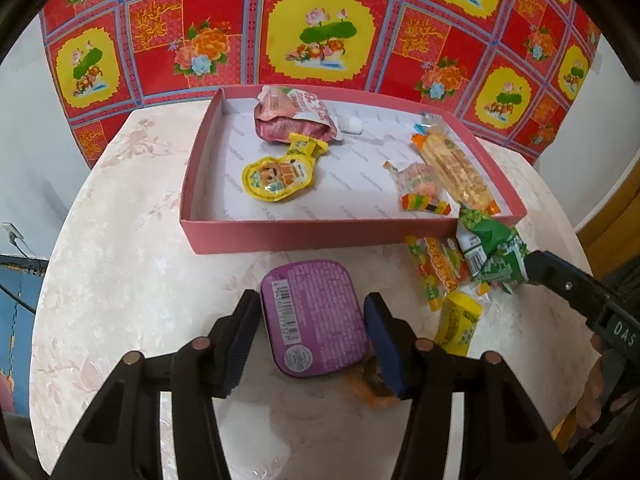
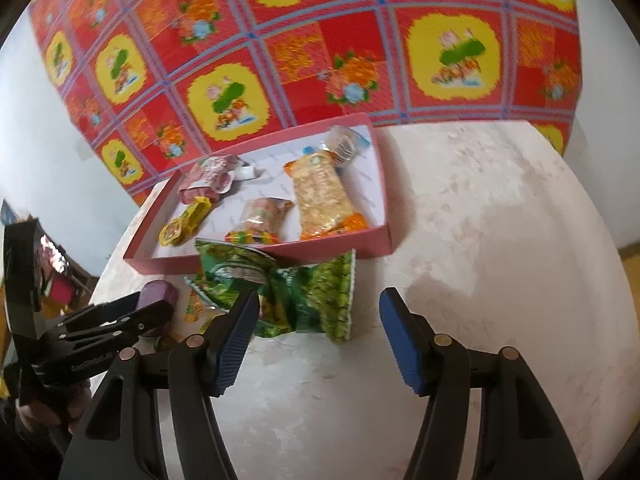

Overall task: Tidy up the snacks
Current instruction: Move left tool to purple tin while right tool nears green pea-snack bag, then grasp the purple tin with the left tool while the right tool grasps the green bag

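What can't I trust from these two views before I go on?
- Left wrist view: whether the left gripper pads press the purple tin; no gap is discernible.
- Left wrist view: orange wrapper mostly hidden behind the right finger.
- Right wrist view: green packet blurred; contact with the right gripper unclear.
- Both views: labels too small.

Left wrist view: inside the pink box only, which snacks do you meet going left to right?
In the pink box: yellow pouch → pink packet → small white piece → clear-wrapped sweet with rainbow end → long yellow cracker pack.
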{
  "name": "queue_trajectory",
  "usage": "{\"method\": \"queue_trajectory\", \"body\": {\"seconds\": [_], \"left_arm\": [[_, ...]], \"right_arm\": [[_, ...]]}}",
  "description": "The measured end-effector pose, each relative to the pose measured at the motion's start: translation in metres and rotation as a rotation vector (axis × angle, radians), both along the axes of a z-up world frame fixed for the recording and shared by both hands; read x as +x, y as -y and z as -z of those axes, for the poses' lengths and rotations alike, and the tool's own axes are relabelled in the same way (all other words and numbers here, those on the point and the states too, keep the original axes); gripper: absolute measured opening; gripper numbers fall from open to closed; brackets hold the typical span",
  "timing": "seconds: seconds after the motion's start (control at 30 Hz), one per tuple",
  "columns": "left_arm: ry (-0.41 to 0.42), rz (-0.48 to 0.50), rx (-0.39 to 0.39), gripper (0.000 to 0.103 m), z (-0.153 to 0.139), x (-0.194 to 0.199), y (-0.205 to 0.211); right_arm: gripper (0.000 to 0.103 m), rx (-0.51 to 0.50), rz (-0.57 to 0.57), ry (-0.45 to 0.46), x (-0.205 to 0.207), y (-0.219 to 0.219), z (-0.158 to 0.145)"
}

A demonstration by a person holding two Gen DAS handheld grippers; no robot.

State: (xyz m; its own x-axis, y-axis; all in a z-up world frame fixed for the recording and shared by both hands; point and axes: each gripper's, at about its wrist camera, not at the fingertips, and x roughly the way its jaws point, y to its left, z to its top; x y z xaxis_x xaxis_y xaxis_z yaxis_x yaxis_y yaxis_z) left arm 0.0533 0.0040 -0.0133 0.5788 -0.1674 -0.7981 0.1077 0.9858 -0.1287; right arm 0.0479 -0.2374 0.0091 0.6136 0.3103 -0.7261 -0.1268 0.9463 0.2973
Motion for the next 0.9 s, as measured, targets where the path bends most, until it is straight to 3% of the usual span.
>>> {"method": "queue_trajectory", "body": {"seconds": [0.07, 0.2, 0.4, 0.73, 0.9], "left_arm": [[0.007, -0.001, 0.006, 0.056, 0.001, 0.0, 0.001], [0.032, -0.002, 0.043, 0.056, 0.003, -0.002, 0.006], [0.061, 0.005, 0.102, 0.056, 0.007, -0.005, 0.013], [0.092, 0.031, 0.113, 0.055, 0.008, -0.008, 0.013], [0.094, 0.039, 0.101, 0.053, 0.009, -0.008, 0.01]], "right_arm": [[0.061, 0.02, 0.009, -0.011, 0.002, 0.003, 0.003], [0.043, 0.032, 0.014, -0.048, 0.008, 0.003, 0.012], [0.042, 0.045, -0.013, -0.063, 0.011, 0.0, 0.018], [0.042, 0.003, 0.003, -0.082, 0.012, -0.005, 0.017], [0.028, 0.016, 0.003, -0.091, 0.012, -0.007, 0.017]]}}
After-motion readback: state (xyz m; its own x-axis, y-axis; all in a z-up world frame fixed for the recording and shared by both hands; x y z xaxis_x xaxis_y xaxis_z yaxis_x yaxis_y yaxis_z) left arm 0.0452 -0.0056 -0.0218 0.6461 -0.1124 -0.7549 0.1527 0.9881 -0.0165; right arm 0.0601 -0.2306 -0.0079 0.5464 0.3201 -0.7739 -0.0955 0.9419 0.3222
